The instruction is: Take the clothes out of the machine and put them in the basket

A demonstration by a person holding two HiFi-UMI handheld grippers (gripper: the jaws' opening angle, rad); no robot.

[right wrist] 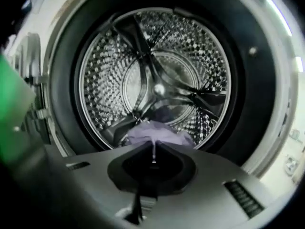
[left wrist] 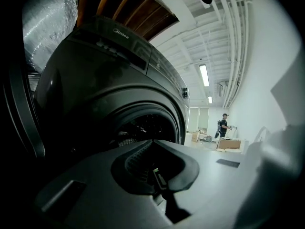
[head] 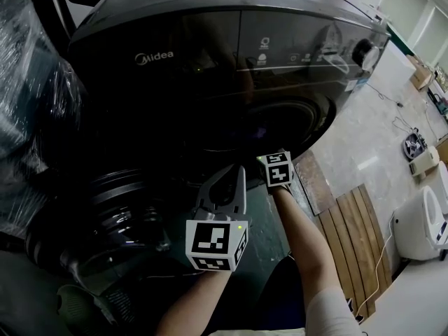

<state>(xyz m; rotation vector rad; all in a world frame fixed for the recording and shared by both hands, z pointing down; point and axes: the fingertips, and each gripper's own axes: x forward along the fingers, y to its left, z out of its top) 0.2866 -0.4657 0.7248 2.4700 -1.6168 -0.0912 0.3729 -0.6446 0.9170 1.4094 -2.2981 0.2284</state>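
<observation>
- My right gripper (right wrist: pixel 153 147) is clenched on a lilac garment (right wrist: pixel 155 131). The jaw tips meet on a pinched fold, and the rest bunches just ahead of them, low at the mouth of the drum (right wrist: pixel 143 56).
- My left gripper (left wrist: pixel 153 142) is closed on nothing and is held outside the washing machine (head: pixel 210 61), beside the opening.
- I judge the garment to be light, soft and limp. It should drape and trail below the grip instead of keeping any shape.
- It is not fragile, but thin fabric could slide out of a shallow pinch, and how much cloth the tips hold I cannot tell. A gathered wad makes a safer hold than a single edge.
- The hanging part could snag on the drum paddles (right wrist: pixel 205 99), or on the door ring (right wrist: pixel 62 94), which is the tight edge on the way out.
- The pull should come straight back through the middle of the ring, lifted enough for the tail to clear the lower lip.
- Outside, the open door (head: pixel 112 208) stands on my left, near the left gripper, so the freer room is on my right and towards me.
- I cannot pick out the basket in any view, so it has to be found before I swing the cloth over.
</observation>
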